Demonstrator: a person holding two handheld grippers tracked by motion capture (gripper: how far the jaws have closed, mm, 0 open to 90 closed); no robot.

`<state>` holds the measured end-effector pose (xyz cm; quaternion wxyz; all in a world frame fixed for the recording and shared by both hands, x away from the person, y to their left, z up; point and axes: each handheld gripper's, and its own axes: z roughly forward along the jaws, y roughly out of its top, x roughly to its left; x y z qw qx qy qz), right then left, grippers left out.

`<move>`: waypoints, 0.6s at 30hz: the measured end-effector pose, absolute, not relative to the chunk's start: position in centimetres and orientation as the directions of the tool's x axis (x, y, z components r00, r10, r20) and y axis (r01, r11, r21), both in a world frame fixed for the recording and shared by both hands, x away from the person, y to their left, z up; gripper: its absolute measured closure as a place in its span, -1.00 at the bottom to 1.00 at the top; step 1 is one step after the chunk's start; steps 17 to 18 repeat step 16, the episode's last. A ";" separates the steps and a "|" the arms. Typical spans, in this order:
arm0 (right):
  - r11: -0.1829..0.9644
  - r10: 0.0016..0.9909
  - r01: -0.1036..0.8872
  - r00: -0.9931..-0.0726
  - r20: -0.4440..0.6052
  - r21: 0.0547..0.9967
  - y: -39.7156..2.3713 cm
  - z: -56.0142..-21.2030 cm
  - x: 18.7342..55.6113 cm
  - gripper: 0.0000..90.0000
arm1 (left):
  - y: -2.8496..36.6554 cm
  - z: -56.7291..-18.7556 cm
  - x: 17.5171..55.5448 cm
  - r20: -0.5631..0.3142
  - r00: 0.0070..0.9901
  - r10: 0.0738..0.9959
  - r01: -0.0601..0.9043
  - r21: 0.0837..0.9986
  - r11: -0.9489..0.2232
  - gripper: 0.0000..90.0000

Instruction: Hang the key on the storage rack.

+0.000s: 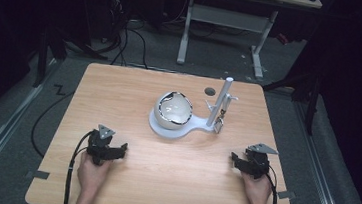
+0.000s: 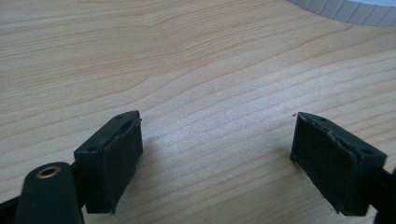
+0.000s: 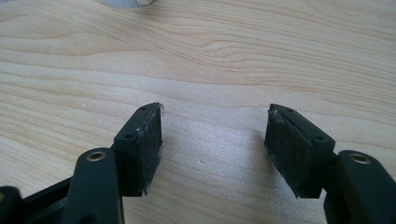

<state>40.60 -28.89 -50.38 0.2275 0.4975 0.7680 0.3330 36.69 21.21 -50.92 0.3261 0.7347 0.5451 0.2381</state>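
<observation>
Near the table's point(image 1: 119, 91) centre, slightly toward its far right: a white stand point(image 1: 179, 128) with a round base bearing a pale globe point(image 1: 173, 109), a flat neck running rightward to an upright post point(image 1: 220, 106), so long axis across the table, post end toward the right edge. Resting on the near part of the wooden top, well apart from the stand, left gripper point(image 2: 217, 142) at the left and right gripper point(image 3: 215, 135) at the right, each held in a hand, both angled inward, jaws spread wide, bare wood between the pads. Beyond the table: dark room, grey floor, trailing cables point(image 1: 124, 41), white legs of a second desk point(image 1: 224, 21).
</observation>
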 end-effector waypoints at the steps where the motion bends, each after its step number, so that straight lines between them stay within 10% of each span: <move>1: 0.281 0.917 0.614 -0.398 -0.018 0.738 -28.9 -50.4 40.6 -0.20 | 21.2 -50.9 36.7 -0.006 0.292 0.956 0.646 0.739 -0.193 -0.62; 18: 0.278 0.919 0.618 -0.393 -0.017 0.736 -28.9 -50.4 40.5 -0.23 | 21.2 -50.9 36.7 -0.006 0.292 0.956 0.646 0.739 -0.193 -0.62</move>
